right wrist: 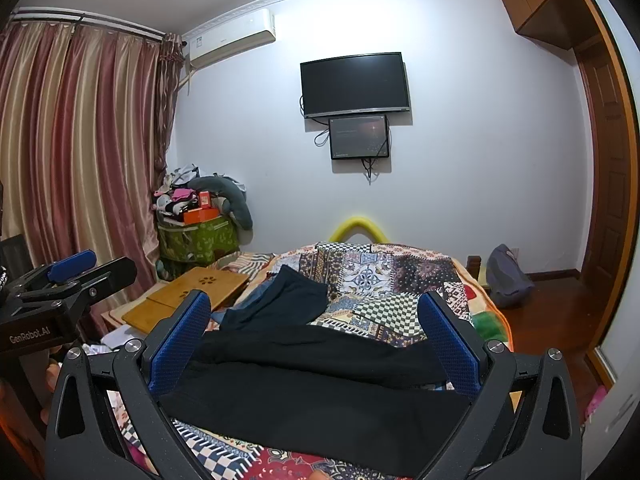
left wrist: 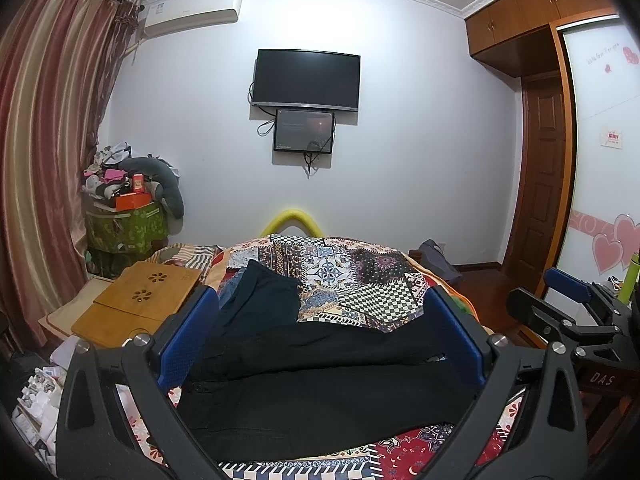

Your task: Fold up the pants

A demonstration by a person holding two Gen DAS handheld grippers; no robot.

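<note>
Black pants point(left wrist: 320, 392) lie across the patchwork bedspread point(left wrist: 352, 276), legs spread sideways; they also show in the right wrist view point(right wrist: 316, 392). My left gripper point(left wrist: 320, 316) is open and empty, held above the pants with its blue pads on either side. My right gripper point(right wrist: 316, 316) is open and empty too, above the same pants. A dark navy garment point(left wrist: 260, 292) lies beyond the pants, over a bit of blue denim point(right wrist: 240, 304). Each gripper shows at the edge of the other's view: the right gripper point(left wrist: 576, 300), the left gripper point(right wrist: 72, 272).
A bamboo lap tray point(left wrist: 136, 304) sits at the bed's left. A green bin piled with clutter point(left wrist: 128, 220) stands by the curtains point(left wrist: 48, 140). A TV point(left wrist: 306, 80) hangs on the far wall. A grey bag point(right wrist: 508, 276) lies on the wooden floor at right.
</note>
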